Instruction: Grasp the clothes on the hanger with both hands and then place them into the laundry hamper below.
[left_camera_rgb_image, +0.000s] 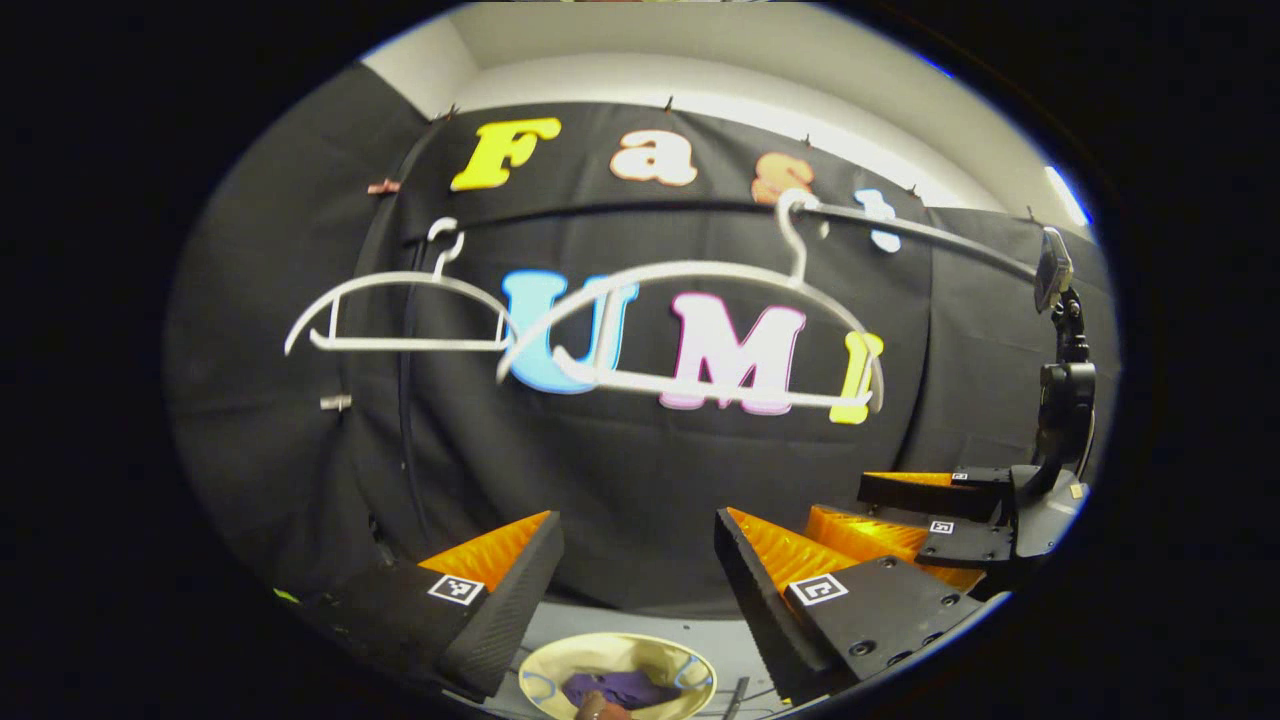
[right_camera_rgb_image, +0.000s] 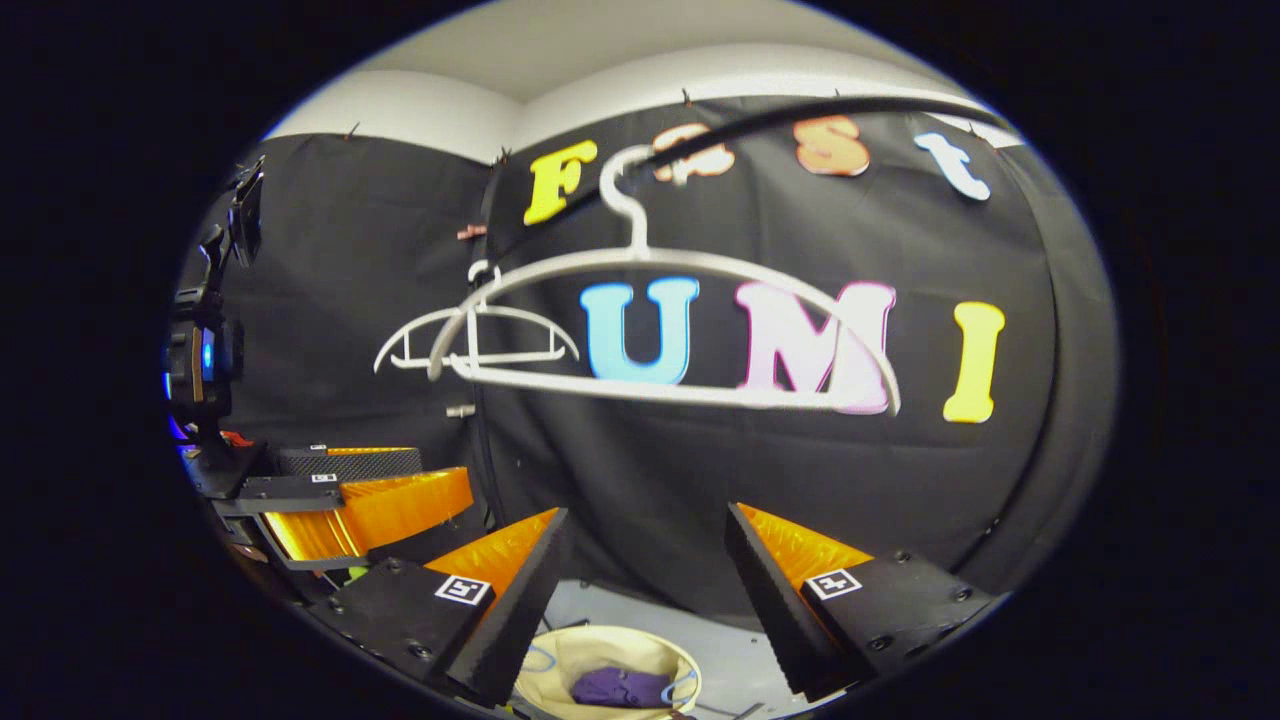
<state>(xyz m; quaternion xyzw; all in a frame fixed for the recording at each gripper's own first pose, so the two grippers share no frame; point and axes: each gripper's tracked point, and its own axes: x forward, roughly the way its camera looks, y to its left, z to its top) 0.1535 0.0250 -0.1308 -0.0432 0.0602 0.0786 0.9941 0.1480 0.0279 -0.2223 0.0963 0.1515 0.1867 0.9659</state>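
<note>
Two bare white hangers hang on the dark rail (left_camera_rgb_image: 620, 208): a near hanger (left_camera_rgb_image: 690, 270) and a far hanger (left_camera_rgb_image: 400, 283). Below, the cream laundry hamper (left_camera_rgb_image: 560, 655) holds purple clothes (left_camera_rgb_image: 620, 688). My left gripper (left_camera_rgb_image: 638, 520) is open and empty, high above the hamper. My right gripper (left_camera_rgb_image: 850, 505) hovers to its right, also open. In the right gripper view, the right gripper (right_camera_rgb_image: 645, 515) stands open above the hamper (right_camera_rgb_image: 560, 650) and the purple clothes (right_camera_rgb_image: 620, 688). The left gripper (right_camera_rgb_image: 445, 478) is at the left, and the near hanger (right_camera_rgb_image: 650, 258) and far hanger (right_camera_rgb_image: 480, 312) hang ahead.
The black cloth wall stands close behind the rail (right_camera_rgb_image: 800, 112). A black cable (left_camera_rgb_image: 405, 400) hangs down the wall at the left. A device on a black mount (left_camera_rgb_image: 1055, 270) rises above the right gripper. Grey floor (left_camera_rgb_image: 650, 620) surrounds the hamper.
</note>
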